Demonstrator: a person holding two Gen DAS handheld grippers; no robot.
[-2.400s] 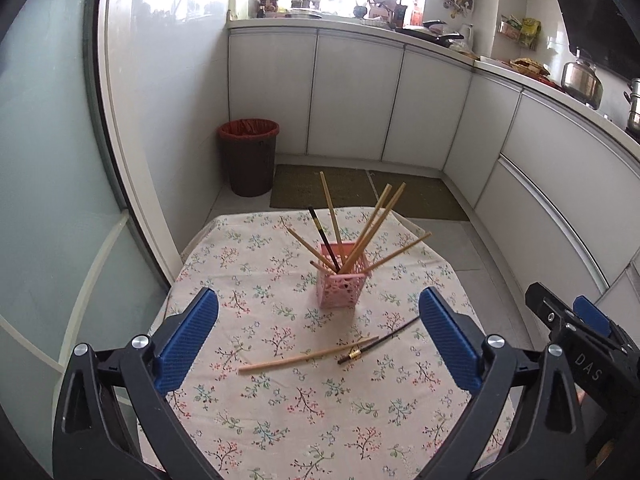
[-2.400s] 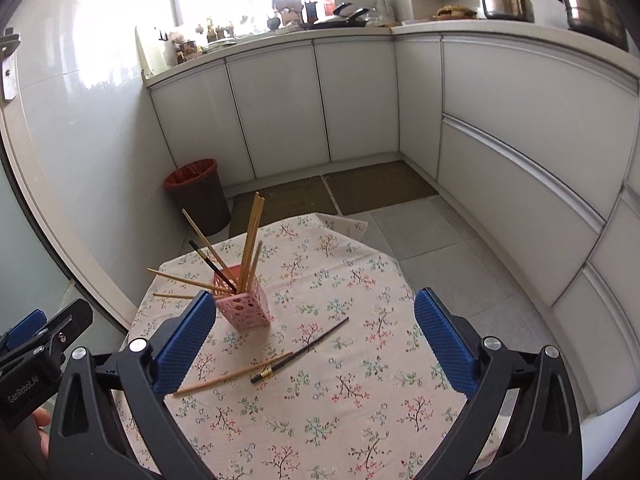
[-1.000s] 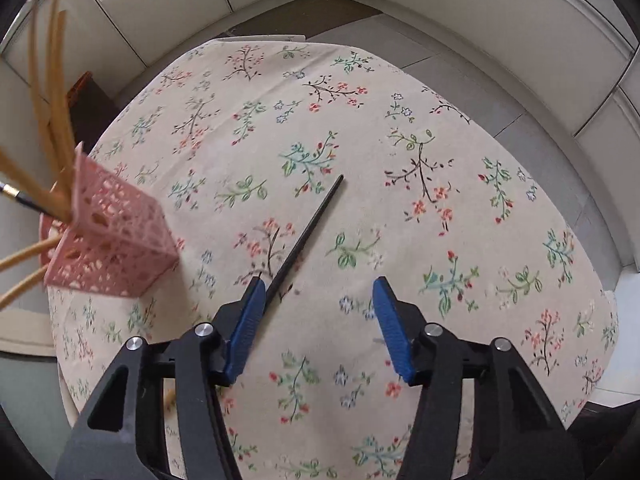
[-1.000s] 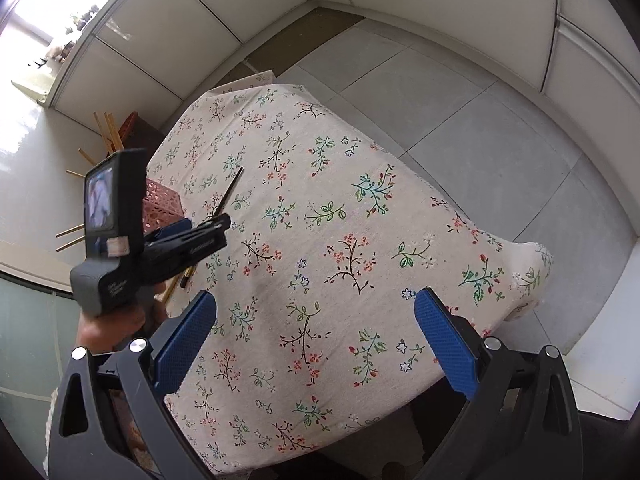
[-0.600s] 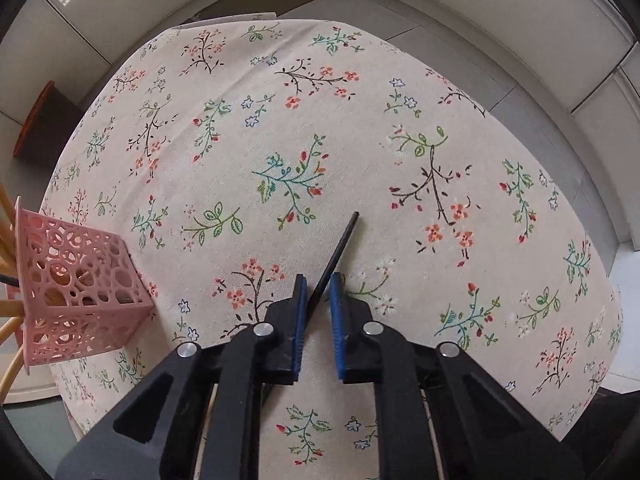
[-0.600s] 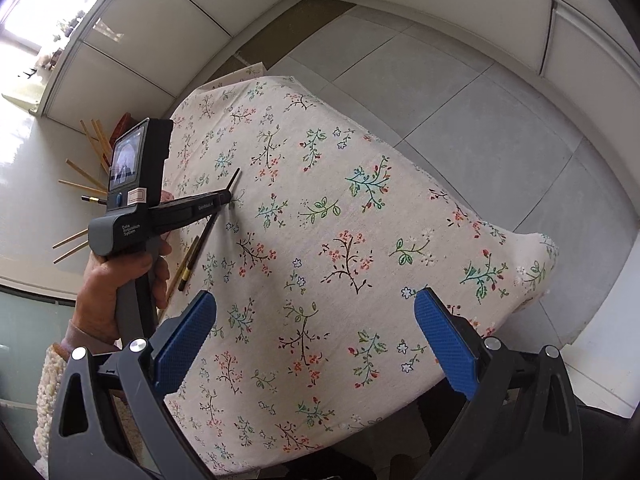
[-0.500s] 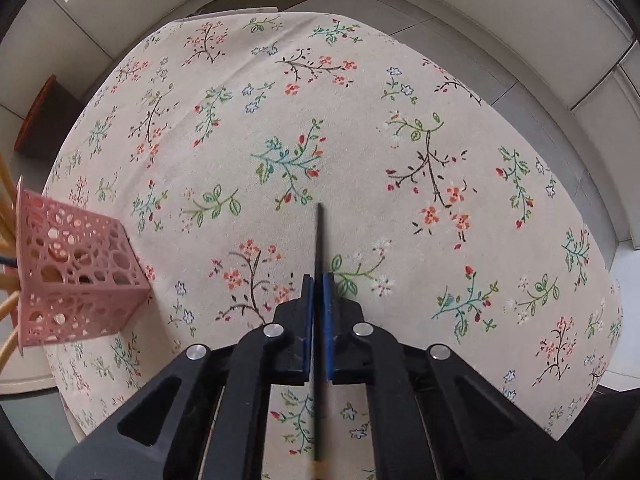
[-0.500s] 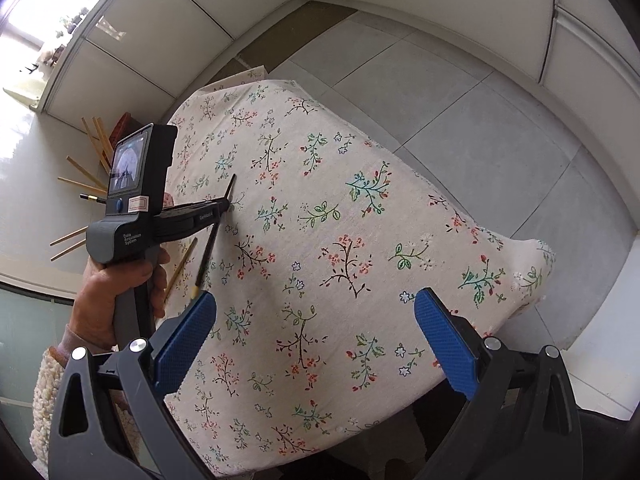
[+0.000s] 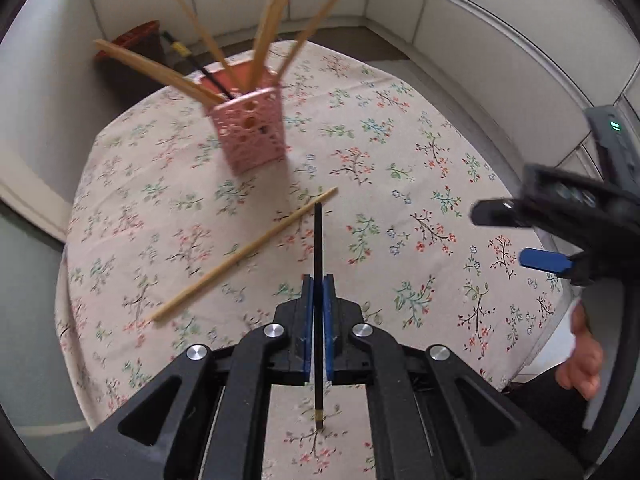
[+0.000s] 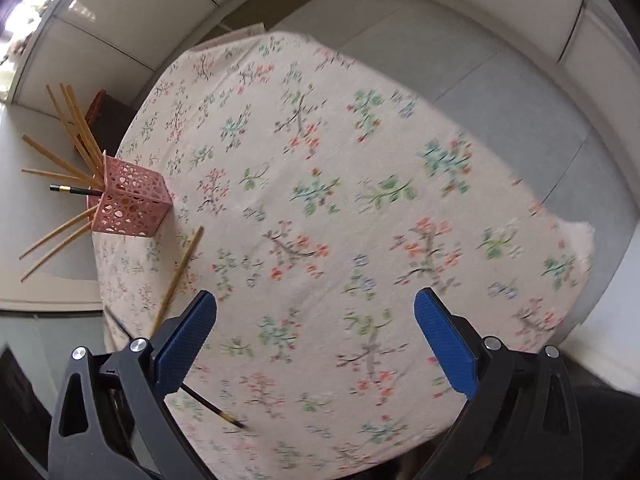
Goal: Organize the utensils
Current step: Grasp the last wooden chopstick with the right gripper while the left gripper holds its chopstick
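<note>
Left wrist view: left gripper (image 9: 318, 300) clamped on black chopstick (image 9: 318, 240), midsection hidden between pads. Right gripper (image 10: 316, 344) gaping wide, holding nothing; tablecloth (image 10: 360, 184) blurred.

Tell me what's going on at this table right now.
A person is tidying chopsticks. The left gripper is shut on a black chopstick. The right gripper is open and holds nothing. One wooden chopstick lies on the floral tablecloth near the pink holder, which has several chopsticks in it.
</note>
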